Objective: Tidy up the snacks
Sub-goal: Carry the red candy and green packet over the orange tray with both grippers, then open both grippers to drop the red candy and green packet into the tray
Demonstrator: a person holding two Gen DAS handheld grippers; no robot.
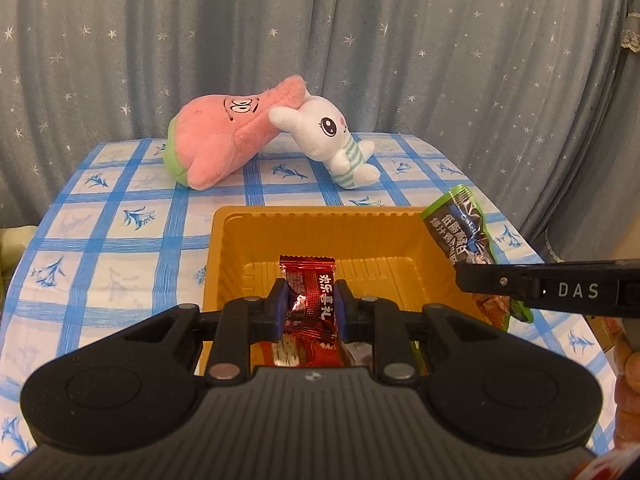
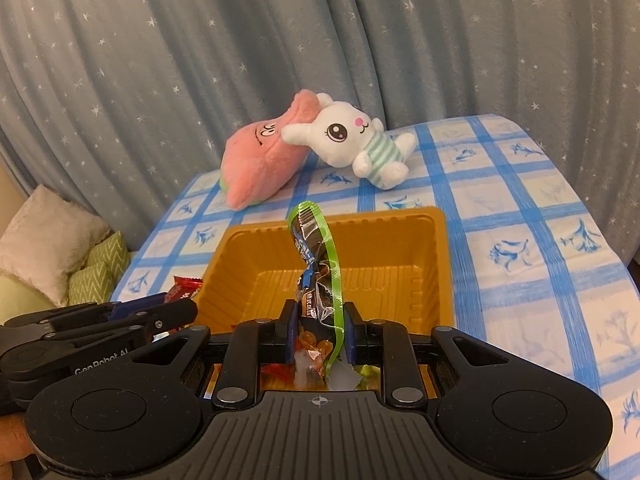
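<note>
My left gripper [image 1: 311, 300] is shut on a red snack packet [image 1: 310, 286] and holds it over the near part of the orange tray [image 1: 232, 248]. My right gripper [image 2: 320, 320] is shut on a green and black snack packet [image 2: 316, 252] above the same tray's [image 2: 440, 248] near edge. The green packet [image 1: 460, 232] and the right gripper's side also show at the right of the left wrist view. The red packet [image 2: 184, 286] and left gripper [image 2: 180, 312] show at the left of the right wrist view. More wrappers lie under both grippers, mostly hidden.
A pink plush [image 1: 224, 136] and a white rabbit plush [image 1: 332, 140] lie at the back of the blue checked tablecloth [image 1: 120, 216]. A starry blue curtain [image 1: 320, 40] hangs behind. Cushions [image 2: 60, 248] sit off the table's left side.
</note>
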